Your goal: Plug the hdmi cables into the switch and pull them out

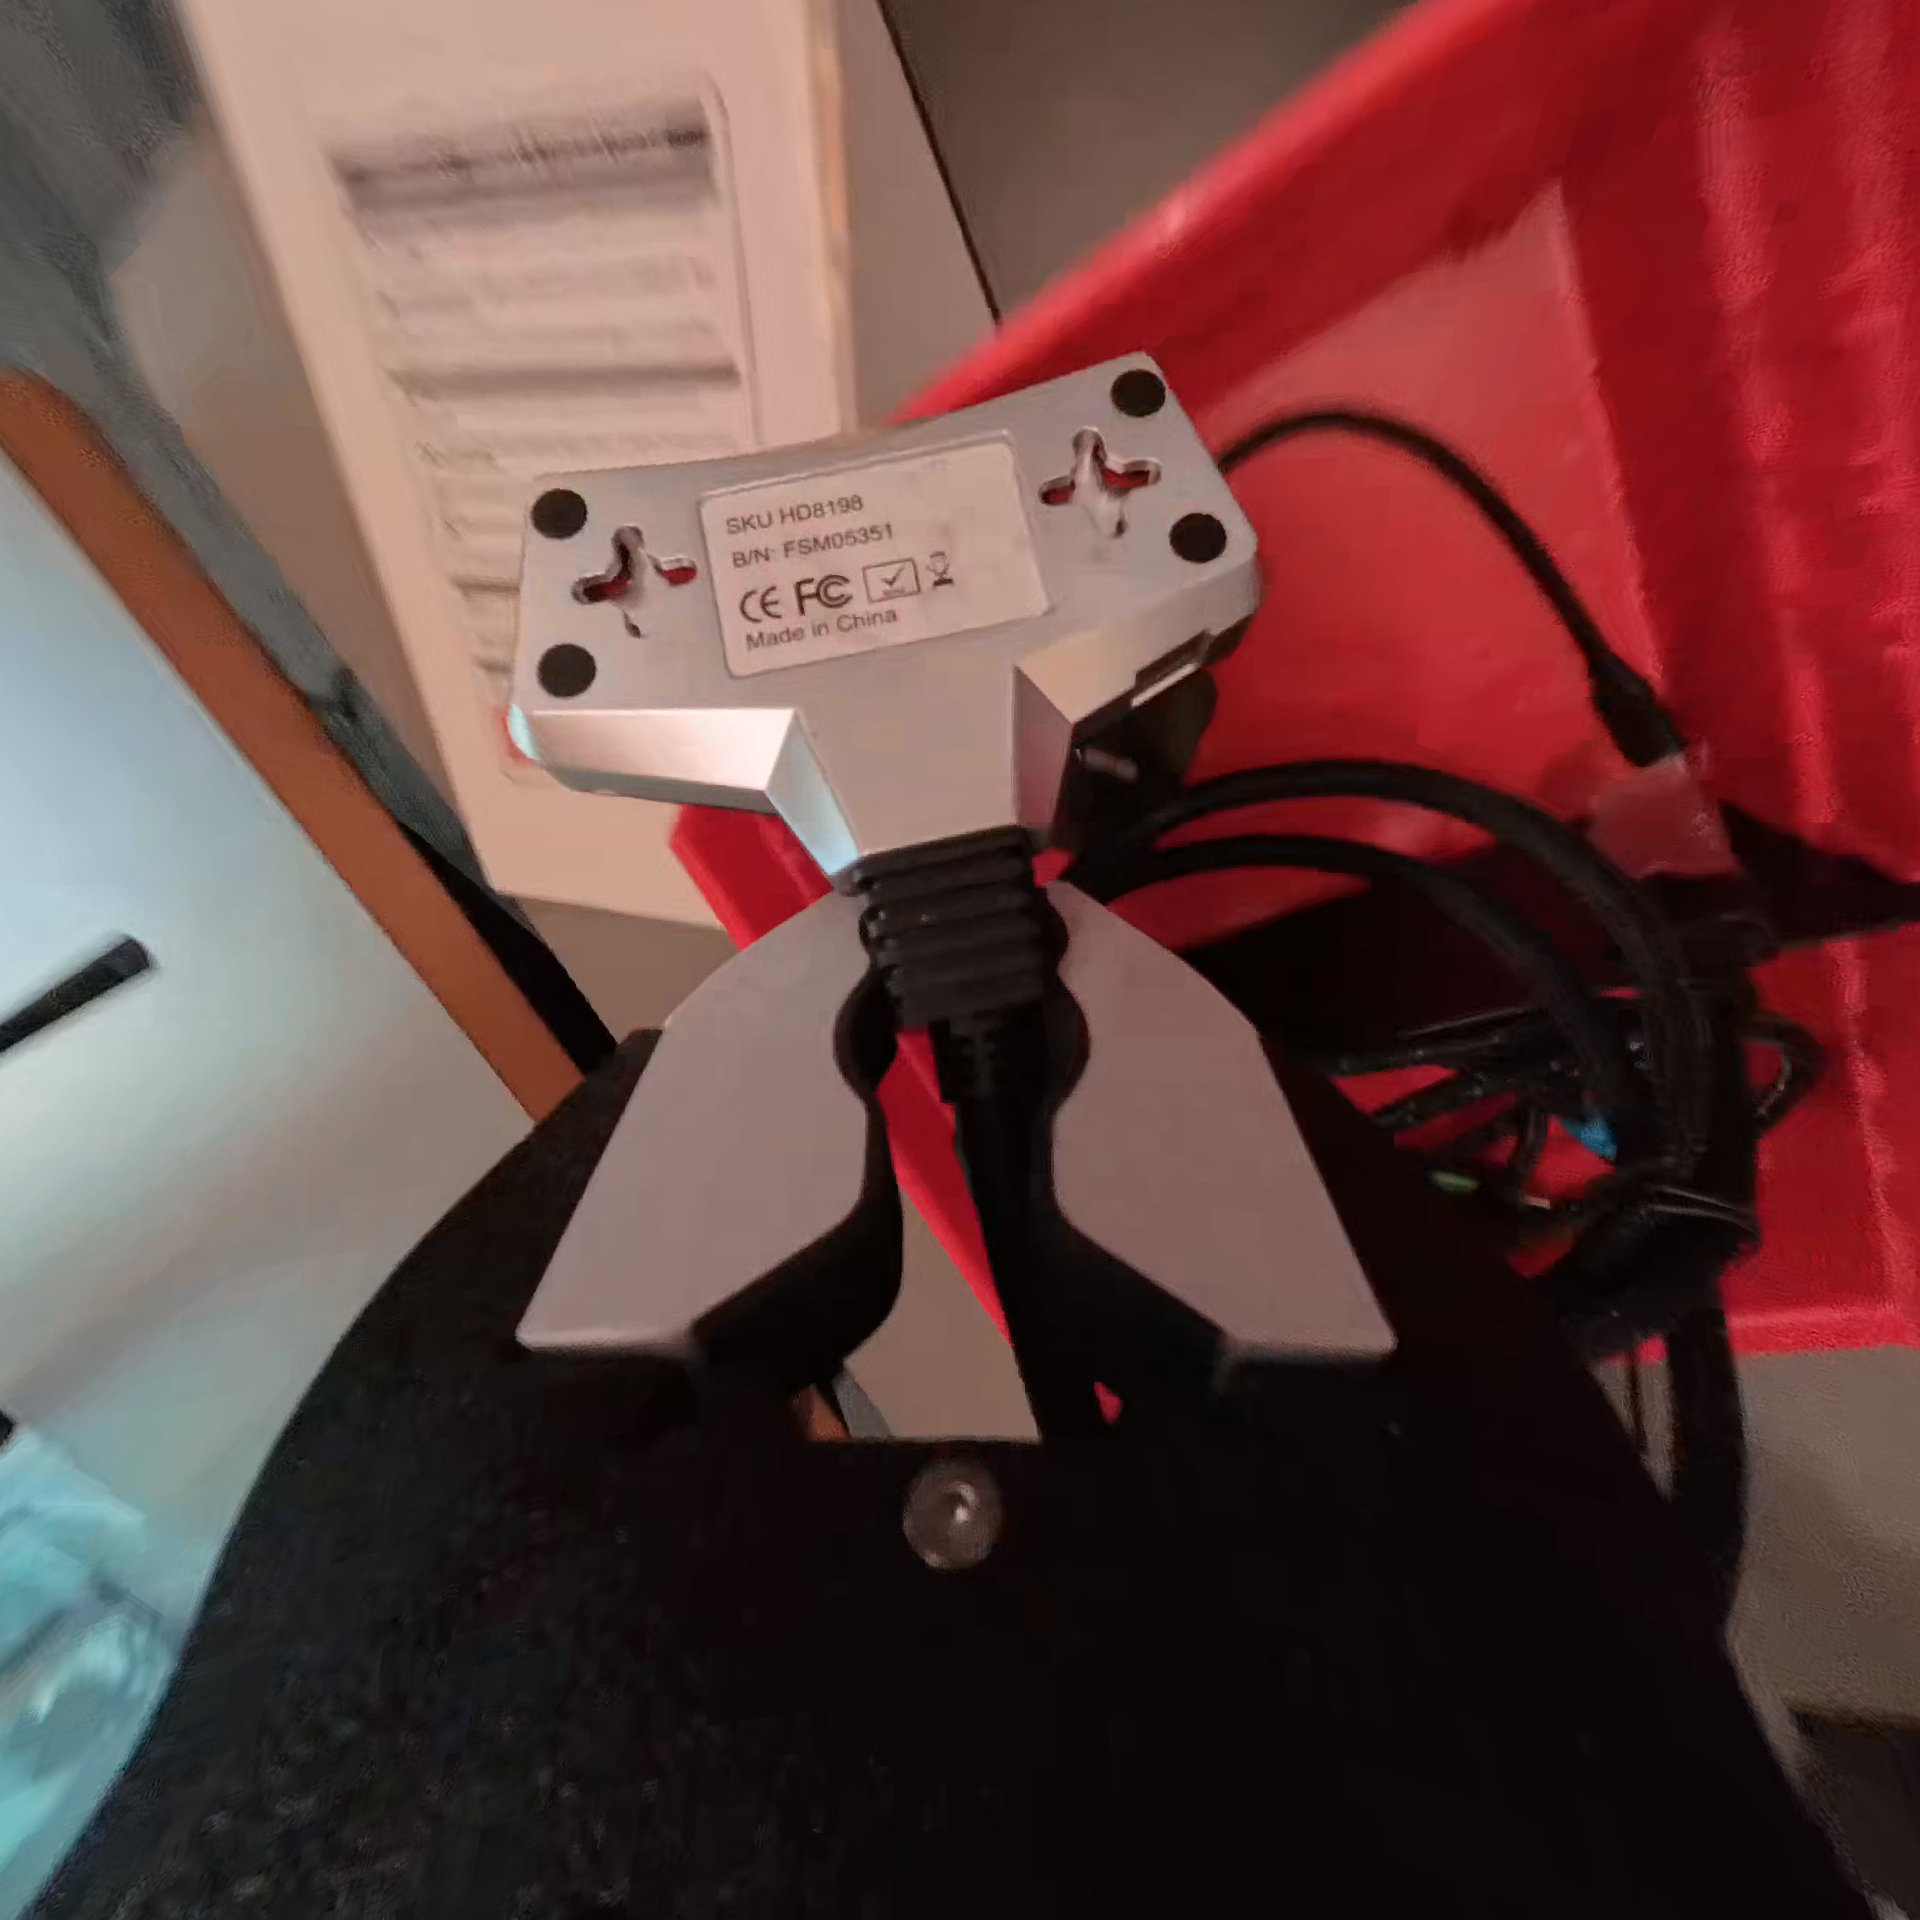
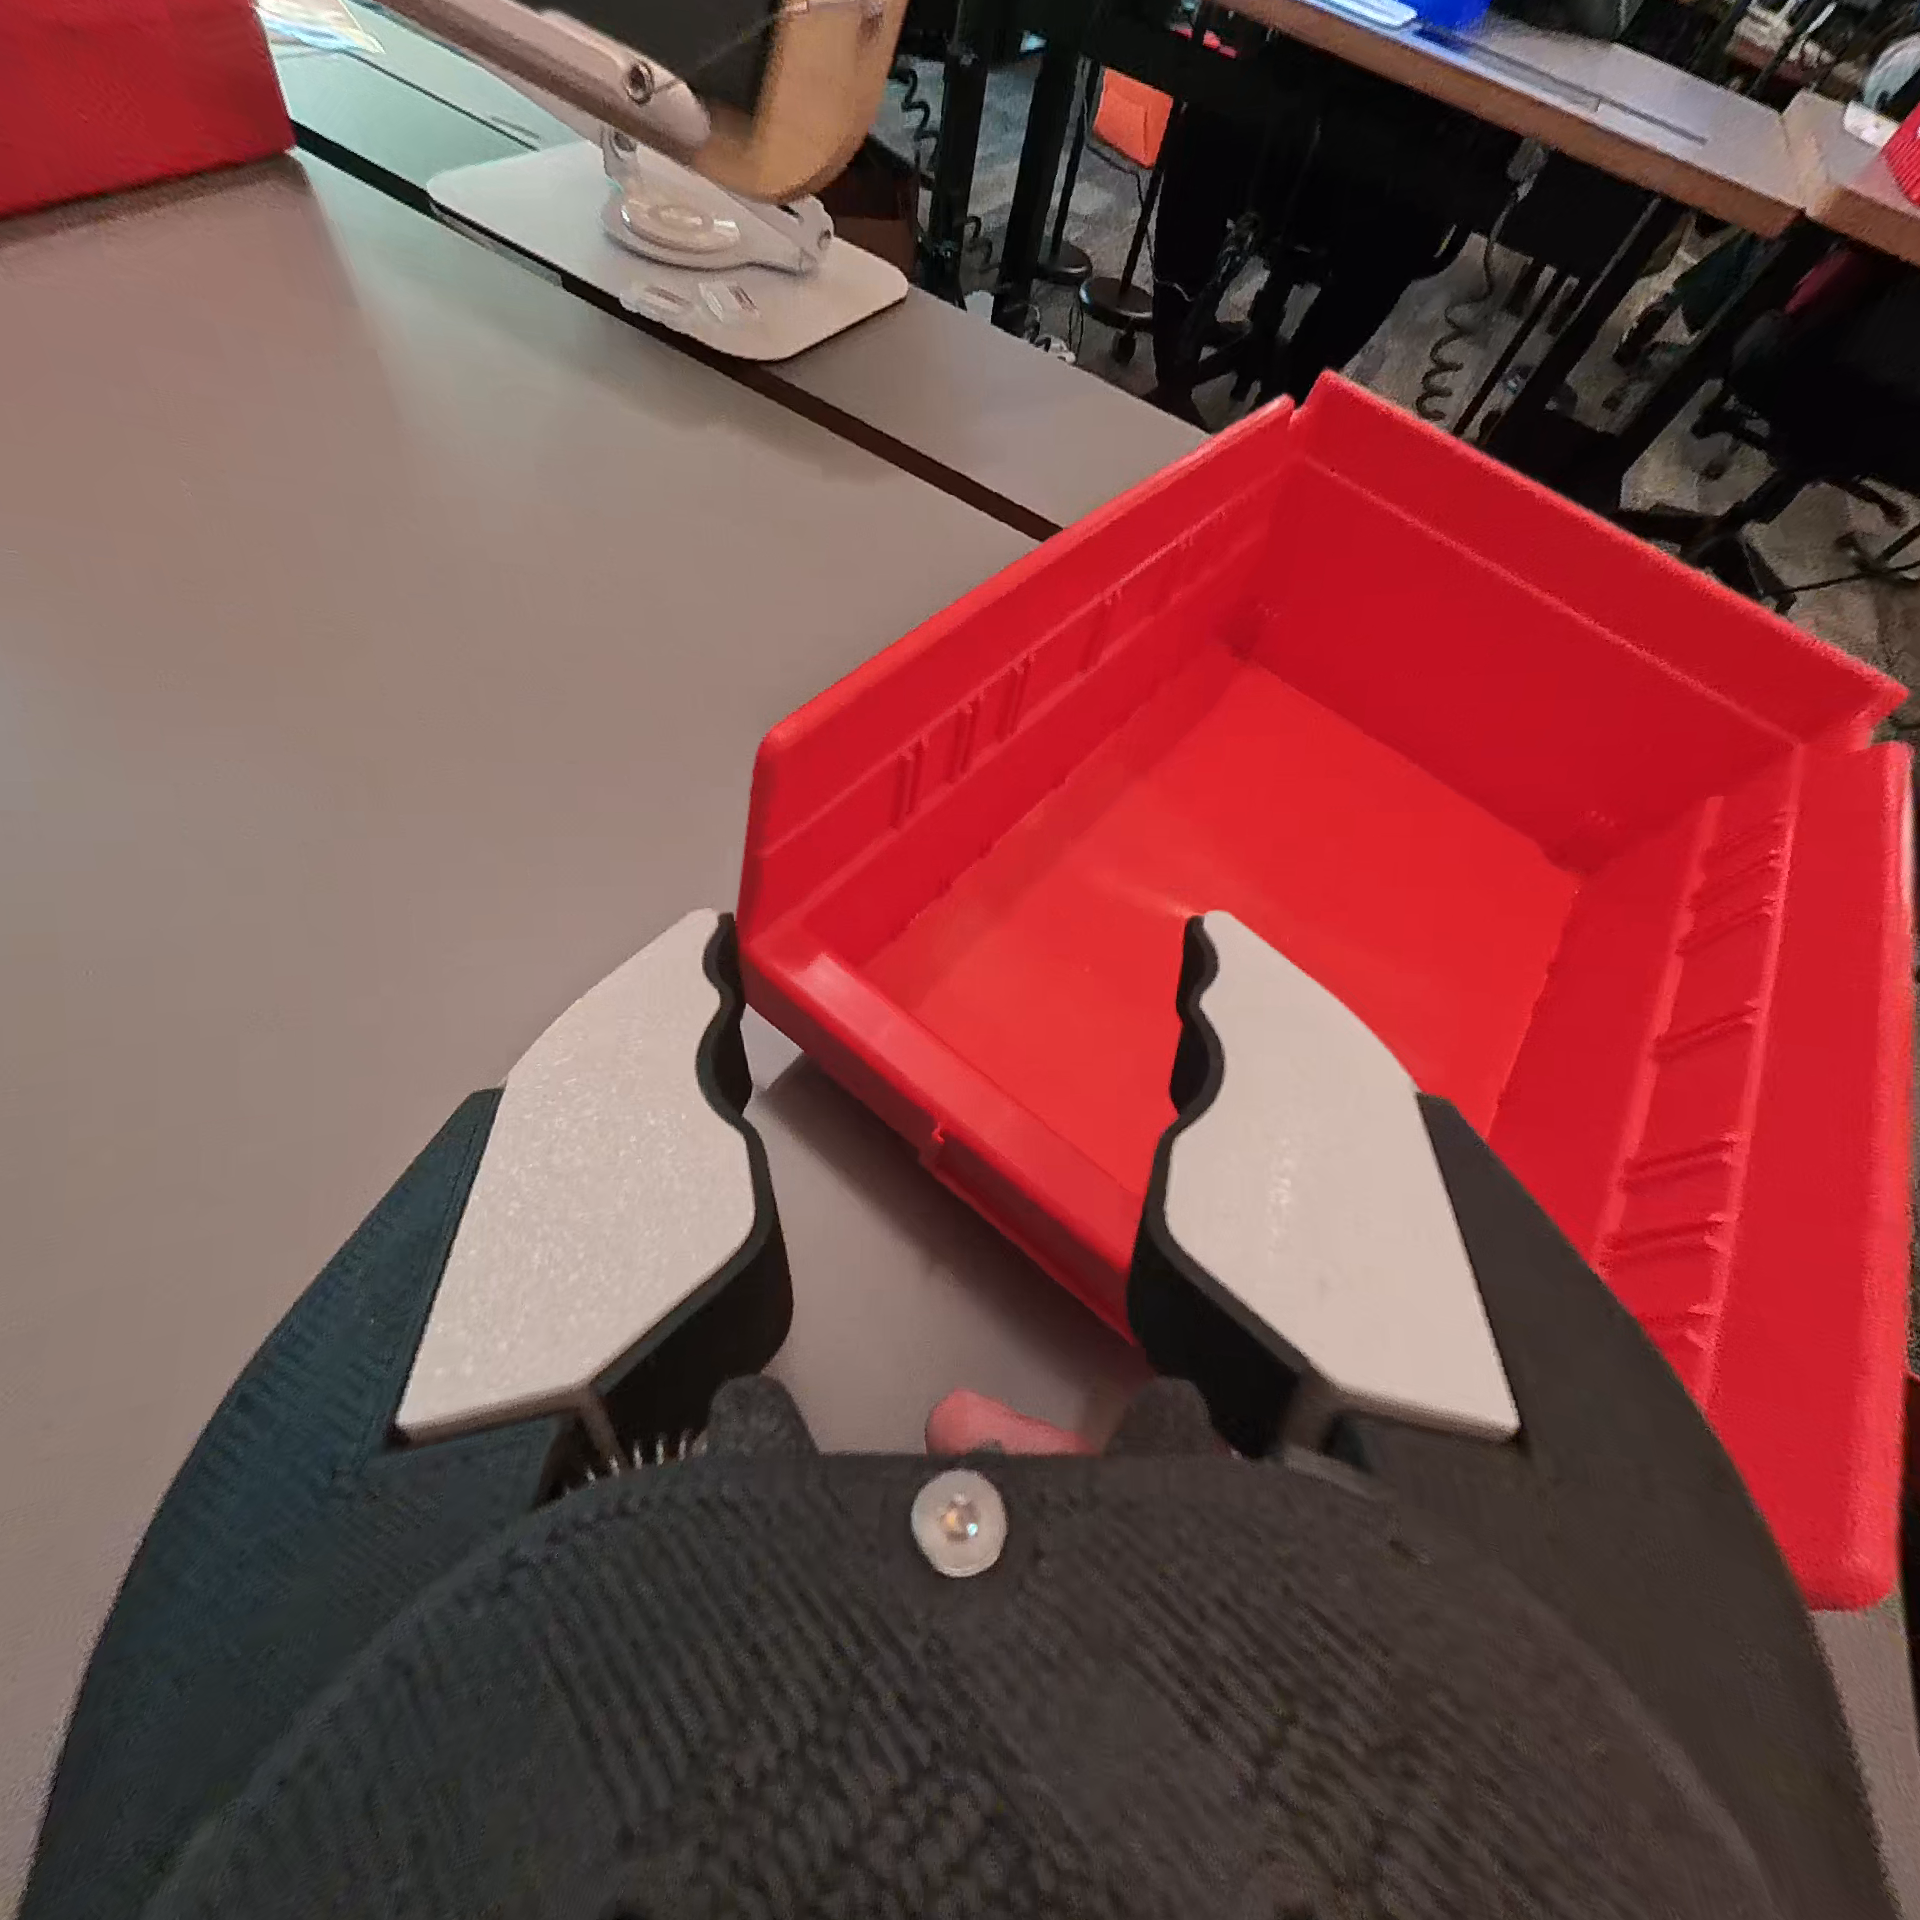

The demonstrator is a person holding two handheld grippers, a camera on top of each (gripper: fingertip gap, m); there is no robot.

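In the left wrist view, the left gripper (image 1: 951, 956) is closed on the ribbed black strain relief (image 1: 951, 925) of the switch (image 1: 883, 613), right where the fixed cable (image 1: 1013, 1195) leaves the silver body. The switch is lifted in the air with its underside and a white label toward the camera. At about 3 o'clock from it, one black plug (image 1: 1153, 727) seems to sit in a side port, but I cannot tell if it is fully in. A tangle of black hdmi cables (image 1: 1538, 1049) lies lower, at 4 o'clock, in a red bin (image 1: 1766, 520). The picture is a little blurred.

The hold is on soft rubber and not on the metal, so I think the switch may swing or twist when a plug is pushed or pulled. The tangled cables can also drag on it, or one loop may come up together with another.

In the right wrist view, the right gripper (image 2: 961, 971) has its jaws wide apart and holds nothing. It hangs over the near edge of an empty red bin (image 2: 1558, 540) that stands on the grey table (image 2: 416, 571), filling the view from 12 to 4 o'clock. A monitor stand base (image 2: 665, 249) is at 11 o'clock.

No cable shows in this view, so this hand must travel to the other bin. If it takes a cable by the cord and not by the plug head, the insertion will probably go crooked.
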